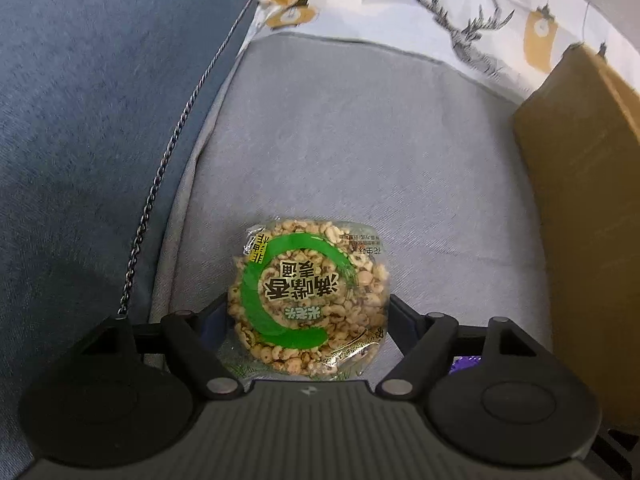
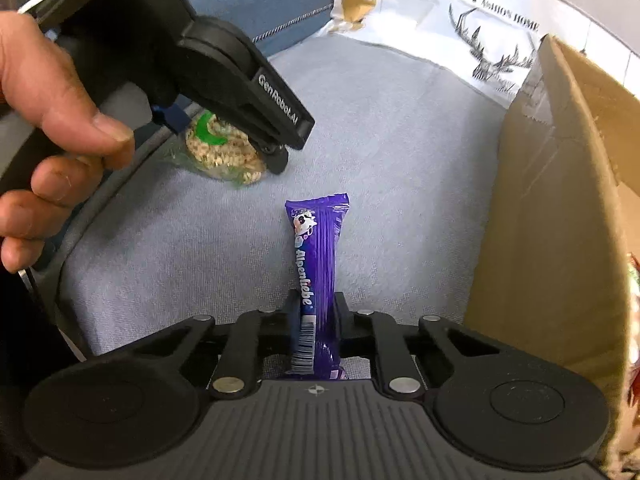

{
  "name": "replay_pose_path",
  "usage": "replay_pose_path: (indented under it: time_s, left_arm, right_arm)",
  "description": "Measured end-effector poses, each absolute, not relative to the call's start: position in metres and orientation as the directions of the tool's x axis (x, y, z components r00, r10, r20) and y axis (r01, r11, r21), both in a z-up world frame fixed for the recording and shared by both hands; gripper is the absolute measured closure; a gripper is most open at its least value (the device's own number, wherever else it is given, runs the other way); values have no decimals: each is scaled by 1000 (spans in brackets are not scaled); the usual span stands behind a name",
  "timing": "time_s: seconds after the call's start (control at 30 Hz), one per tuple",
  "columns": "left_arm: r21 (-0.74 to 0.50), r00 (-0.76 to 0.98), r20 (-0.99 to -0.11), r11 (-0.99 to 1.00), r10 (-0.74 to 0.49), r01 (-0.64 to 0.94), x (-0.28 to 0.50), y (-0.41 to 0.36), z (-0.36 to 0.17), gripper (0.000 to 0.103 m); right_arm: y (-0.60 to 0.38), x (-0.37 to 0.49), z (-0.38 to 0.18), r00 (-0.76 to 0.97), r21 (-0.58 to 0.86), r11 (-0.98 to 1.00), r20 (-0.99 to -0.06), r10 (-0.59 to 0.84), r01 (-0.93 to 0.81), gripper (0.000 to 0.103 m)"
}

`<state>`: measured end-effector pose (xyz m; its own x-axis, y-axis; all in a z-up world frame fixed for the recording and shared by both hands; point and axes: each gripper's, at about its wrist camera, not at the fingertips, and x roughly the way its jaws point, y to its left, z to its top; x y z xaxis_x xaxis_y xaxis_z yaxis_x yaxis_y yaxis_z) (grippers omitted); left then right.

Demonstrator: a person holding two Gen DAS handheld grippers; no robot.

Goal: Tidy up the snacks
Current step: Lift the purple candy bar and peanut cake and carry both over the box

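The cardboard box (image 2: 560,208) stands at the right edge of the grey sofa cushion (image 1: 360,140), its tall near wall between the snacks and the space inside, so the biggest risk is a clipped wall: either snack carried across too low would catch the rim and be knocked loose. Next comes the round rice-puff cake (image 1: 308,300) in its clear wrapper, lying flat on the cushion near the blue sofa arm (image 1: 100,120); the left claw (image 1: 308,312) stands spread around it, one finger on each side, and whether the pads already press on it I cannot tell. If they close only on the slack film rather than the disc, it may slide out or the brittle puffs may crack under a hard squeeze. Smallest is the purple candy stick (image 2: 318,280), clamped near its barcode end in the right claw (image 2: 316,308), the rest reaching forward over the cushion. Held so far from its middle, the glossy wrapper could pivot or slip during a quick swing toward the box.
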<state>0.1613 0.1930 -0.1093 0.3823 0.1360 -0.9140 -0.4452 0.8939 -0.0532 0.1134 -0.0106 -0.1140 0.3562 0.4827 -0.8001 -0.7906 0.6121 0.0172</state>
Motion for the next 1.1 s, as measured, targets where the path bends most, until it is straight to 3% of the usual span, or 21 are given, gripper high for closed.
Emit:
replay_pose_path:
  time_s: [0.17, 0.33, 0.5, 0.67, 0.87, 1.1]
  left_arm:
    - [-68, 481, -860, 896, 170, -440, 148, 186, -88, 20]
    - [-126, 630, -749, 889, 205, -439, 127, 177, -54, 20]
    - [-212, 739, -638, 873, 216, -439, 101, 161, -26, 20]
    - [-189, 788, -574, 900, 223, -393, 96, 134, -8, 20]
    - [-192, 846, -498, 927, 190, -321, 99, 98, 4, 20]
    - [-176, 900, -419, 962, 117, -207, 107, 42, 10, 20]
  right_arm:
    - [-19, 106, -95, 407, 15, 631, -753, 518, -776, 88]
    - [-37, 100, -66, 468, 43, 671, -684, 560, -740, 88]
    - [-72, 98, -24, 558, 74, 706, -557, 615, -705, 88]
    - [-133, 108, 23, 642, 140, 753, -436, 630, -643, 88]
    - [-215, 137, 46, 755, 109, 813, -317, 574, -572, 88]
    - [-272, 169, 11, 824, 163, 890, -335, 456, -426, 88]
